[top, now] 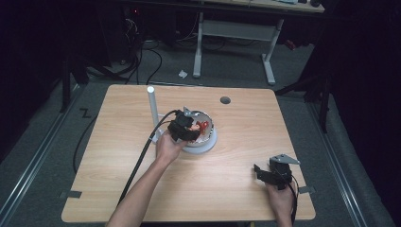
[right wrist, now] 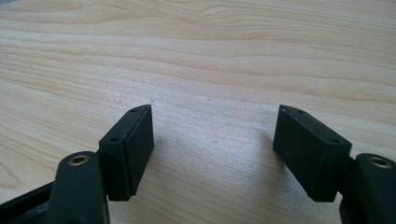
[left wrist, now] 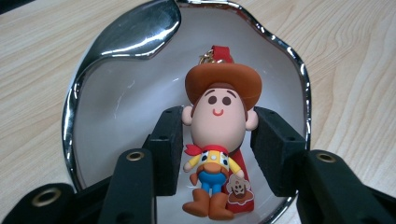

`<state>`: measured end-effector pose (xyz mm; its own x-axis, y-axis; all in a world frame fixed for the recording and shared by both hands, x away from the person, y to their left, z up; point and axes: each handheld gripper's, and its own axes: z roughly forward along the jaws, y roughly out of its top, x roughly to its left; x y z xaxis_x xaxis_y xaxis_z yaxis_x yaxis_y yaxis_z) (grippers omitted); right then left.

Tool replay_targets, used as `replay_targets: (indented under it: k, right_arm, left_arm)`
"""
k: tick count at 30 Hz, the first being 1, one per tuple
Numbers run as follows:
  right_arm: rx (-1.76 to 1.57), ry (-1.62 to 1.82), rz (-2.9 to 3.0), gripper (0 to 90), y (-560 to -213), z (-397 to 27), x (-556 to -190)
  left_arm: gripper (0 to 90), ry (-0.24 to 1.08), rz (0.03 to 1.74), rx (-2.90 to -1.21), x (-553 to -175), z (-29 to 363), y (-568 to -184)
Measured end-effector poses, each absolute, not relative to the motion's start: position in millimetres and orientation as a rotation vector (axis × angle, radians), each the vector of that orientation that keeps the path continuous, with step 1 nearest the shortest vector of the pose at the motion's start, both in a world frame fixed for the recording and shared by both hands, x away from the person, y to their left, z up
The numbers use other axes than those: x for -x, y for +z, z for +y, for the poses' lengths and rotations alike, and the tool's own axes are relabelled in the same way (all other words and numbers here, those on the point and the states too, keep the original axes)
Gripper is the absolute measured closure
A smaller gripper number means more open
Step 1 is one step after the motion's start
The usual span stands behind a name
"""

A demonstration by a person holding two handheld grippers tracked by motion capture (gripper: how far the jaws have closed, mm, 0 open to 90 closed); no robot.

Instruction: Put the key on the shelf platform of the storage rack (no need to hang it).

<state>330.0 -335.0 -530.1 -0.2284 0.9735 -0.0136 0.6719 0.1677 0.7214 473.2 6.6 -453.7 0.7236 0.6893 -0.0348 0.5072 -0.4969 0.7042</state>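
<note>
While the small rubber cowboy figure (left wrist: 215,140) with its brown hat, yellow shirt, blue trousers and red strap lies inside the white bowl with a shiny chrome rim (left wrist: 70,116), the left gripper (left wrist: 217,149) reaches down into that bowl with its jaws spread on either side of the figure's head; the black pads (left wrist: 168,144) stand just beside the ears, and whether they touch cannot be told. In the high view the bowl (top: 210,137) sits a little behind the middle of the light wooden table (top: 142,189), and the left gripper (top: 184,128) covers its near-left side, held by the person's left hand (top: 168,146). Just left of the bowl a white upright post (top: 152,106) rises from the tabletop. Well apart from the bowl, toward the table's near-right corner, the right gripper (top: 265,175) rests low in the right hand (top: 280,198), its jaws (right wrist: 215,149) wide apart over bare wood and holding nothing.
</note>
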Motion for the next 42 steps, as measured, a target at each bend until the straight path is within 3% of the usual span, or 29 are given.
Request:
replay_targets:
  k: [11, 42]
  right_arm:
    - [-1.552, 0.825, 1.968, 29.3, -530, -335, -330]
    - [-1.552, 0.823, 1.966, 29.3, -530, -334, -330]
  left_arm:
    - [42.4, 0.329, 0.914, -2.165, -472, 18, -453]
    - [36.4, 0.397, 0.921, -2.038, -425, 96, -408]
